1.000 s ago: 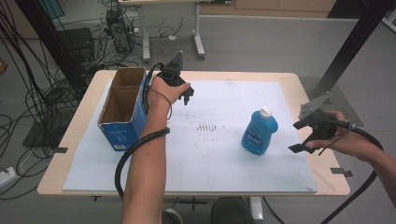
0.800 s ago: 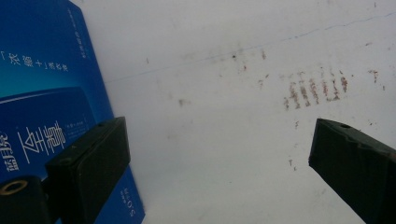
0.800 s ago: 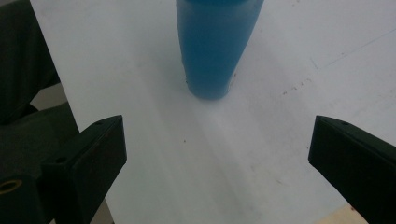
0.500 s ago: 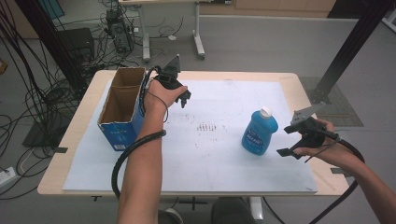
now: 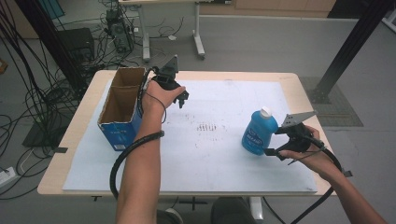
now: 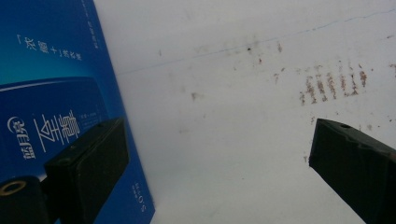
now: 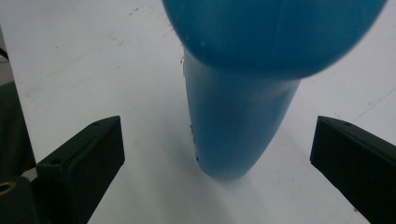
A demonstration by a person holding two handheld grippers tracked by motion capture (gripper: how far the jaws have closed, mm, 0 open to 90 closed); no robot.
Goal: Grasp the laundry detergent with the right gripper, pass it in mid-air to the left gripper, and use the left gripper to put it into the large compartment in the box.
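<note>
Far left of the table (image 5: 74,154) w/ white sheet (image 5: 219,172): open blue carton (image 5: 120,108) stands upright, top flaps up, inside looks empty as far as the high view shows. Its long axis runs front-to-back, open mouth facing up.

Just beside it on its right, the left gripper (image 5: 181,99) hovers over the sheet, jaws wide apart, nothing between them. In the left gripper view one jaw sits in front of the carton's printed blue side (image 6: 51,107), the other over bare sheet near the brown smudge marks (image 6: 334,84). No contact w/ the carton that I can see.

Mid-sheet: just the smudges (image 5: 208,127).

Right side: blue bottle (image 5: 259,133) stands upright on the sheet, well apart from the carton, white cap (image 5: 265,112) on top. Long axis vertical, cap pointing up. The right gripper (image 5: 273,151) is at its lower right side, jaws spread, one each side of the bottle body in the right gripper view (image 7: 238,121), gaps both sides, so not clamped yet.

Progress, my read: early. Looks like bottle goes into carton. Reach approx done; grasp, lift, carry across to the left & drop-in all left. Left gripper prob there to steady the carton.
</note>
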